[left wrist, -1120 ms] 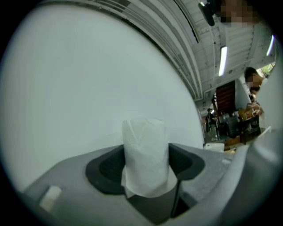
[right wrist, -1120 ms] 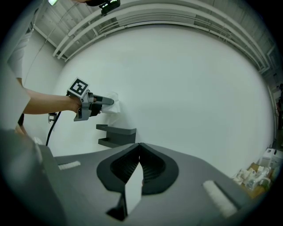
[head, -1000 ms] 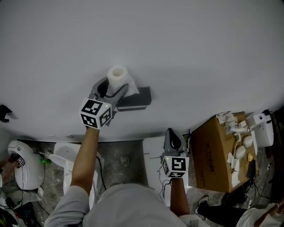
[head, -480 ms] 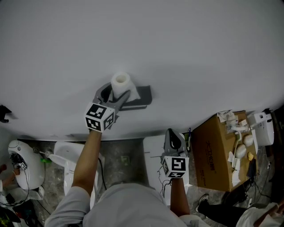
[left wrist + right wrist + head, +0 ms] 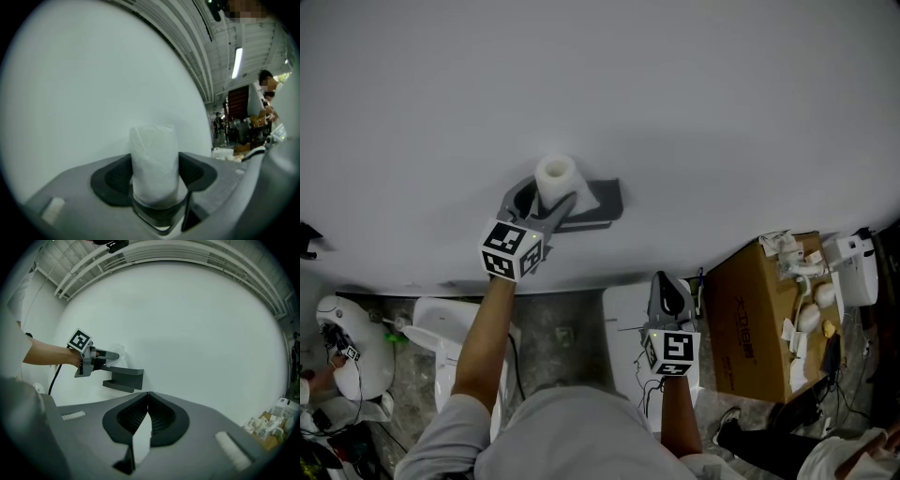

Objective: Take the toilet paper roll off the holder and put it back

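A white toilet paper roll (image 5: 555,176) stands upright between the jaws of my left gripper (image 5: 541,194), which is shut on it. In the left gripper view the roll (image 5: 154,159) fills the gap, both dark pads pressed to its sides. The roll sits over the left end of the dark grey holder (image 5: 592,212) fixed to the white wall. A dark part of the holder (image 5: 157,216) shows just under the roll. My right gripper (image 5: 667,285) hangs back, lower and to the right, shut and empty. The right gripper view shows its own tips meeting (image 5: 147,395), with the holder (image 5: 124,379) beyond.
A cardboard box (image 5: 748,328) with small white items on top stands at the lower right, next to a white device (image 5: 852,270). White rounded fixtures (image 5: 349,349) lie on the floor at the lower left. A person (image 5: 268,89) stands far off in the left gripper view.
The left gripper has come down with the roll toward the holder, mostly in the first half second. The right gripper has stayed put.
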A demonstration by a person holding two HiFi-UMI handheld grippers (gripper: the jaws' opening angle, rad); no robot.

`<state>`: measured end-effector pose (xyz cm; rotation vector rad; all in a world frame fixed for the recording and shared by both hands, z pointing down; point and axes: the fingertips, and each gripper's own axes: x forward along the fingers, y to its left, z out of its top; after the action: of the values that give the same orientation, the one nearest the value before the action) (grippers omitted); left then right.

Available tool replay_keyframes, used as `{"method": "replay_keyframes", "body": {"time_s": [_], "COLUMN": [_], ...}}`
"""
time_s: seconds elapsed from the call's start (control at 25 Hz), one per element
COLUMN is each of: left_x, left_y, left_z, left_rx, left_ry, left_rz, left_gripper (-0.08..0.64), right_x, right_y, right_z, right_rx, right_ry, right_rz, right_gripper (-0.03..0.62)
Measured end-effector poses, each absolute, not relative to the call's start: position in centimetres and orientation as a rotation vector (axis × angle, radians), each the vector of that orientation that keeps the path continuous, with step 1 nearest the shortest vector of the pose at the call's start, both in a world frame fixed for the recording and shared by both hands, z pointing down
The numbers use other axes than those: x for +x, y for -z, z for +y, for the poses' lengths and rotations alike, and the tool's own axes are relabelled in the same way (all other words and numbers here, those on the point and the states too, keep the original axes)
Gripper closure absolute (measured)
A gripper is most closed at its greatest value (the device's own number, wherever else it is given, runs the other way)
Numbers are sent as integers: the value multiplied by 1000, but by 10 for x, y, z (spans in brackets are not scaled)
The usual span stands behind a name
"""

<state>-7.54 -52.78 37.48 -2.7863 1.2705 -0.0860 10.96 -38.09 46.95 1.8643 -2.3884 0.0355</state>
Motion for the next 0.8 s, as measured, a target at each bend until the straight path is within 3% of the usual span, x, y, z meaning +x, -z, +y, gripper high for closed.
{"method": "replay_keyframes", "body": {"time_s": [0.8], "left_x": [-89], "left_y": [-377], "left_z": [-519], "left_rx": [-2792], "left_ry": [111], "left_rz": [1268], "left_gripper": [233], "right_x": [98], "right_y": [-469], "right_z": [-376], "right_rx": [1853], "right_ry": [-32], "right_rz": [-2382], "right_gripper": [591]}}
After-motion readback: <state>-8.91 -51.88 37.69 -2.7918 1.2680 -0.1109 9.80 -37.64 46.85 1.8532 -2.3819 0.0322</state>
